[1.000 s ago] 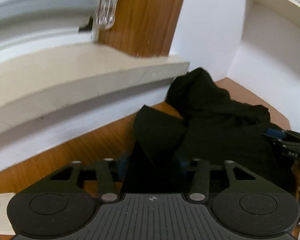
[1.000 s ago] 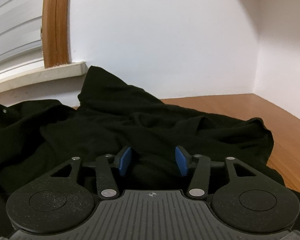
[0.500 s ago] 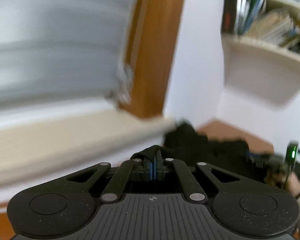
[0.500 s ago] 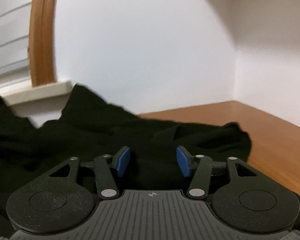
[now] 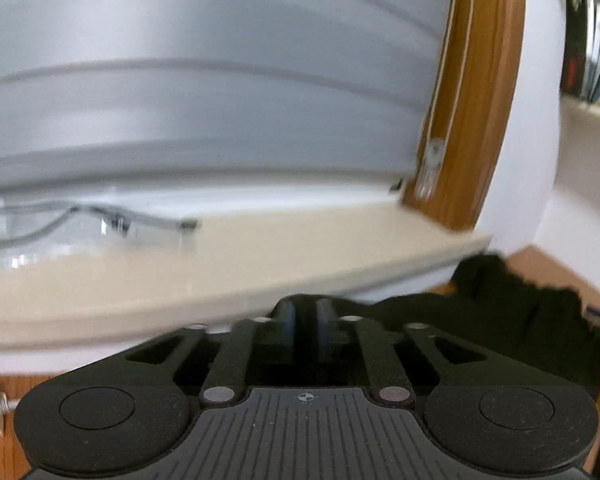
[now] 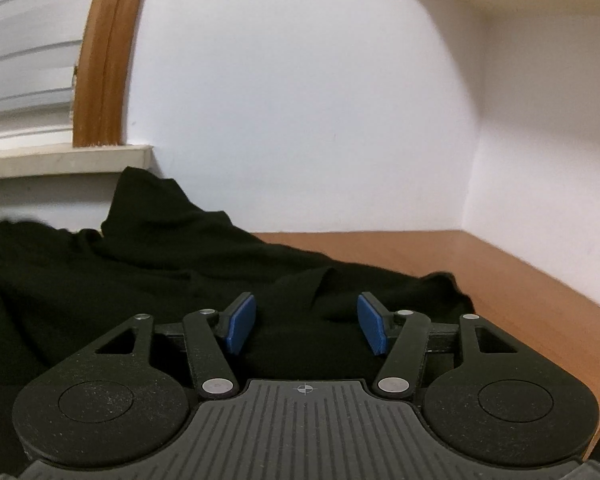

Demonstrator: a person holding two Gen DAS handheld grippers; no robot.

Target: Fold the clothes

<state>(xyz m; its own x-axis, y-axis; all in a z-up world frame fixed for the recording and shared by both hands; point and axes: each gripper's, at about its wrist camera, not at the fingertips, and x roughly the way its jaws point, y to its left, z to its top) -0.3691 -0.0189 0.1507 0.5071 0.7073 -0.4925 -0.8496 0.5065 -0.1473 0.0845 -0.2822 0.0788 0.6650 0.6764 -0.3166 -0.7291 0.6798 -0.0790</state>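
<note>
Risk: the black garment (image 6: pixel 172 264) lies crumpled, bunched against the wall beneath the window sill (image 6: pixel 60 158). A pinch into the heap ahead of the right gripper (image 6: pixel 306 322) could catch several layers and drag the whole pile instead of one edge.

Risk: the left gripper (image 5: pixel 306 320) points at the sill, with the garment ahead to its right. A blurred view makes a blind re-grasp likely to miss.

Right jaws: about half spread and opening, blue pads (image 6: pixel 242 322) over cloth, gripping nothing.

Left jaws: narrow gap, opening. No cloth visible between them.

Garment rests on the wooden tabletop (image 6: pixel 500 272).
</note>
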